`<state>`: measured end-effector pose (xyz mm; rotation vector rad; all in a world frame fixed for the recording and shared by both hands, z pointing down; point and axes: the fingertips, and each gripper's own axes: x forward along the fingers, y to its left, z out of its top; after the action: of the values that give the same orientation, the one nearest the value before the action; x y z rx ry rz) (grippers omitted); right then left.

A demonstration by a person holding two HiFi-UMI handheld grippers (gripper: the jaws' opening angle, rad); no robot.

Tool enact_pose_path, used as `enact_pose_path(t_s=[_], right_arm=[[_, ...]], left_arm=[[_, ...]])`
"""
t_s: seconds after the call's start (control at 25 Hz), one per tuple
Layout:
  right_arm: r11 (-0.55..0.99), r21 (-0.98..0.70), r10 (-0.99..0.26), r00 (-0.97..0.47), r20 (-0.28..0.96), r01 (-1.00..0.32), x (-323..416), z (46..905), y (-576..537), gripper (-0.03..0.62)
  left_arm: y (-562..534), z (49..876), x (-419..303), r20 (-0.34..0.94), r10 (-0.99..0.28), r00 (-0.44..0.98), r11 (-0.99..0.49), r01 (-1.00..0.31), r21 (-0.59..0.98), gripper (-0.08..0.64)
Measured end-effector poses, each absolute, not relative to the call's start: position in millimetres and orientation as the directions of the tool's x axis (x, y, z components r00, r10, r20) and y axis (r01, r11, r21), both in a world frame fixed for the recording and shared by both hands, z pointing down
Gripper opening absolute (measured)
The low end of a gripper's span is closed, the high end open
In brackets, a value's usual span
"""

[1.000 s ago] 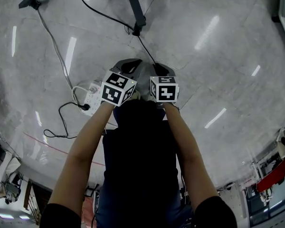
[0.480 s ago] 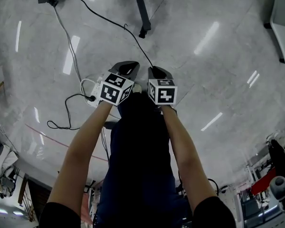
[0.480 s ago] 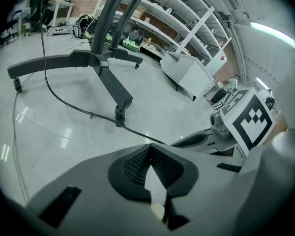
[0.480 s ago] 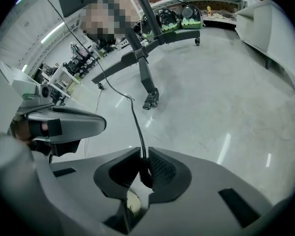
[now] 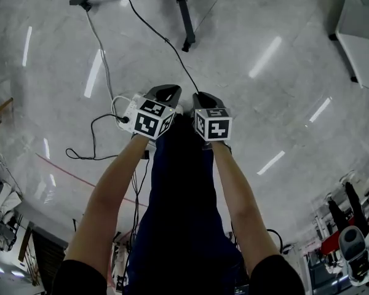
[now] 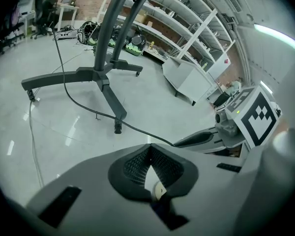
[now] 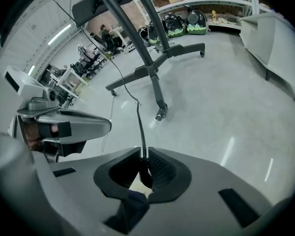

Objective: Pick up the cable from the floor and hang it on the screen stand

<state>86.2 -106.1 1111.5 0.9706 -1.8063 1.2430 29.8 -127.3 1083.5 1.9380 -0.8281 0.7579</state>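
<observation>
The black cable (image 7: 139, 113) runs from the screen stand (image 7: 148, 71) across the floor into my right gripper (image 7: 143, 154), whose jaws are shut on it. In the head view the cable (image 5: 172, 47) rises from the right gripper (image 5: 204, 95) toward the stand's base (image 5: 183, 14) at the top. My left gripper (image 5: 166, 91) is held close beside the right one. Its pads (image 6: 160, 163) meet at the tips with nothing between them. From the left gripper view the cable (image 6: 91, 111) passes the stand's foot (image 6: 117, 127) toward the right gripper (image 6: 199, 140).
A white power strip (image 5: 128, 110) with a thin black lead (image 5: 91, 137) lies on the grey floor left of the left gripper. A white cabinet (image 5: 364, 26) stands at the upper right. Shelving (image 6: 187, 26) lines the far wall. A red line (image 5: 67, 172) crosses the floor.
Both grippers stay side by side, the right one still gripping the cable. The stand's base has slid toward the top of the head view, and the power strip is now beside the left gripper.
</observation>
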Motion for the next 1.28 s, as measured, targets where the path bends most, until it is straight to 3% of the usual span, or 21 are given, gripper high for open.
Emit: enact_pose_path(t_s=[0.44,1.04,1.28], right_arm=[[0.276,-0.422,-0.144,-0.471,0.87,-0.863,83,1032,-96,0.066],[0.372,-0.423,-0.19,-0.514,0.836,-0.826,61,911,-125,0.066],[0.391,-0.414,-0.199,-0.515,0.834,-0.822,57,866,-124,0.066]], left_arm=[[-112,1014,31,0.774,-0.24,0.586,-0.406,-0.785,0.468,0.006],[-121,914,21,0.782,-0.285,0.555,-0.396,-0.811,0.431,0.006],[-128,868,3,0.779,-0.343,0.525,-0.309,-0.846,0.434,0.006]])
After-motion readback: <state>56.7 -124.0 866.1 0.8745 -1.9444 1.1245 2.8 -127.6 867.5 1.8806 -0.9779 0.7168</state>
